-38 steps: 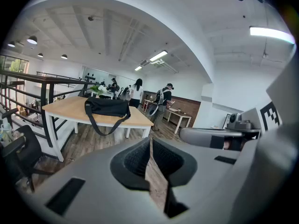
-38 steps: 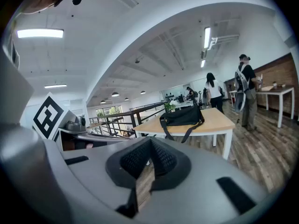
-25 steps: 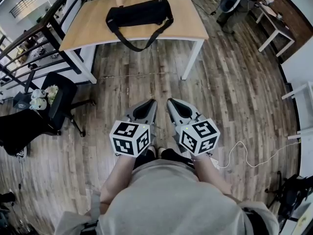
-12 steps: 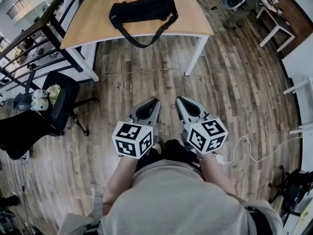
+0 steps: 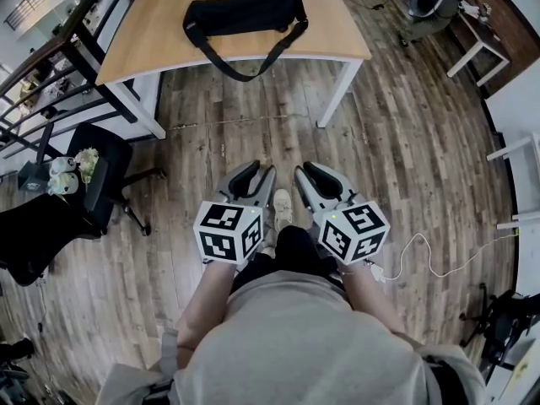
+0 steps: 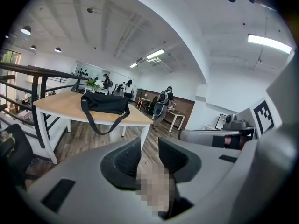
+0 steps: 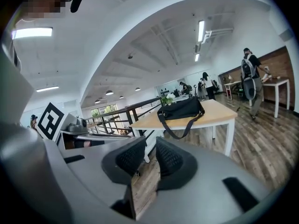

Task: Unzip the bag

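Observation:
A black duffel bag [image 5: 245,11] lies on a wooden table [image 5: 337,36], its shoulder strap [image 5: 253,72] drooping over the front edge. It also shows far off in the left gripper view as the bag [image 6: 105,104] and in the right gripper view as the bag [image 7: 182,108]. Both grippers hover over the floor in front of the person, well short of the table. My left gripper [image 5: 256,175] [image 6: 149,146] has just been opening, with nothing between its jaws. My right gripper [image 5: 310,175] [image 7: 150,146] has just been opening too, with a narrower gap that is also empty.
A metal railing [image 5: 51,66] and a black chair [image 5: 93,175] stand at the left. A white cable [image 5: 422,260] lies on the wood floor at the right, near white desks [image 5: 472,45]. The person's shoe [image 5: 281,205] shows between the grippers. People stand in the background [image 6: 163,101].
Both grippers' jaws have gone from shut to open. The grippers dropped slightly, and a shoe has stepped into view between them. The table sits a little nearer the picture's top.

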Available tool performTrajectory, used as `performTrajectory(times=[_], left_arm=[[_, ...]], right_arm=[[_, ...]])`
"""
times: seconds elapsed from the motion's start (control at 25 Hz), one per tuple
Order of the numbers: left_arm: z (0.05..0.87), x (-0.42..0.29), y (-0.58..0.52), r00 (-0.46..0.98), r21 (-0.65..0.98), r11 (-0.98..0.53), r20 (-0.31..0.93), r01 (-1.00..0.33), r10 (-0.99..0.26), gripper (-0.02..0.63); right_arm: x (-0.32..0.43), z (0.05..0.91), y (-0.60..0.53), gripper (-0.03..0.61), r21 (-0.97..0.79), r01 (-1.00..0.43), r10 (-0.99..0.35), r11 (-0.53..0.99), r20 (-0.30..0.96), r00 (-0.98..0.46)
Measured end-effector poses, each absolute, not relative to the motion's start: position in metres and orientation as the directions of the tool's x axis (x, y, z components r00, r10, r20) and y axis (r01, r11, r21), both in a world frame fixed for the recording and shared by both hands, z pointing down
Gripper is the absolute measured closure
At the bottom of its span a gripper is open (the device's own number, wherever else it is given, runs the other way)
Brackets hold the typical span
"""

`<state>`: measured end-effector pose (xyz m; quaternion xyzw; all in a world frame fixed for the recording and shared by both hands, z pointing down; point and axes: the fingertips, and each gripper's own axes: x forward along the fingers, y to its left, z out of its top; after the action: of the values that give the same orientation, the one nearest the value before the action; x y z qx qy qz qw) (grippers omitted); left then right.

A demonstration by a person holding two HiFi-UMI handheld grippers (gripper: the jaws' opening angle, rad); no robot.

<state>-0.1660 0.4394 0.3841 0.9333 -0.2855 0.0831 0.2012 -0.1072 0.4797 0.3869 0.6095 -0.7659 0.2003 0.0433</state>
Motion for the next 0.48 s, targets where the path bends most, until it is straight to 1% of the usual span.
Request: performTrajectory(times=[0.2, 0.48], left_arm=[[0.384, -0.144, 0.400, 0.825, 0.317, -0.763, 0.275, -0.563, -0.494, 0.505], [0.370, -0.103, 0.319, 0.801, 0.284, -0.750, 0.267, -0.597, -0.536, 0.505]], right_arm=[[-0.084, 0.384, 0.426, 0.489, -0.254, -0.946, -0.919, 0.202, 0.286, -0.273], [-0.040, 0.372, 0.346, 0.481, -0.251, -0.939, -0.918, 0.236, 0.258, -0.300]])
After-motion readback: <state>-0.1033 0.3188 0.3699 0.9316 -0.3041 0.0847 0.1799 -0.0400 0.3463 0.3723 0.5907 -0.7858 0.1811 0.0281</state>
